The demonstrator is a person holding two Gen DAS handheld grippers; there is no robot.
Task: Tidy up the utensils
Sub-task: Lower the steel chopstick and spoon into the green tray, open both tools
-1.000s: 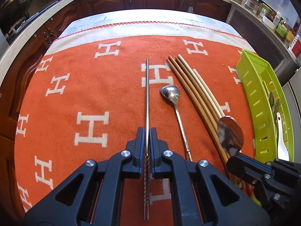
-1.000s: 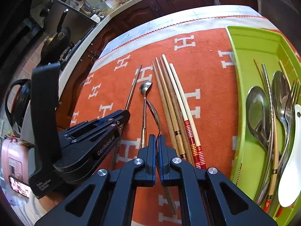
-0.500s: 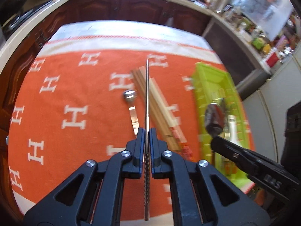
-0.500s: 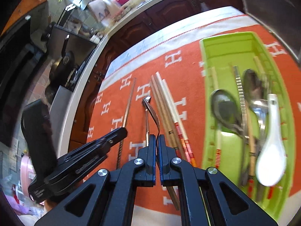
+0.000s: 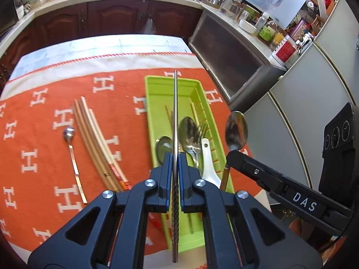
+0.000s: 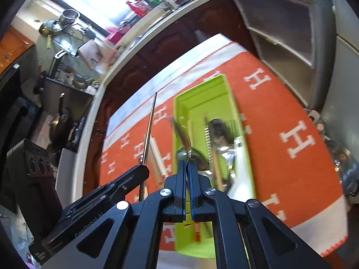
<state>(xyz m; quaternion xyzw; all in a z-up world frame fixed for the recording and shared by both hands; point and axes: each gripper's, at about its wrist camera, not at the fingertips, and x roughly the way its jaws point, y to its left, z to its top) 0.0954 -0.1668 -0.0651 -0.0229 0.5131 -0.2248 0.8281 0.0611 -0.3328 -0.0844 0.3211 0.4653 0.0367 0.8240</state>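
My left gripper (image 5: pixel 175 157) is shut on a metal chopstick (image 5: pixel 175 112) and holds it lengthwise above the green tray (image 5: pixel 152 103). My right gripper (image 6: pixel 187 159) is shut on a metal spoon (image 5: pixel 235 131), held edge-on above the tray (image 6: pixel 202 89); it also shows in the left wrist view (image 5: pixel 233 157). The tray holds spoons, a fork, chopsticks and a white ceramic spoon (image 5: pixel 207 163). On the orange cloth lie several wooden chopsticks (image 5: pixel 92 132) and a small metal spoon (image 5: pixel 70 148).
The orange cloth with white H marks (image 5: pixel 44 134) covers the table. Dark cabinets (image 5: pixel 112 20) and a cluttered counter stand behind. A grey appliance (image 5: pixel 224 51) and a refrigerator (image 5: pixel 303 103) stand close on the right.
Both grippers swung right, from over the cloth to over the green tray, carrying the metal chopstick and the spoon. Both stayed shut.
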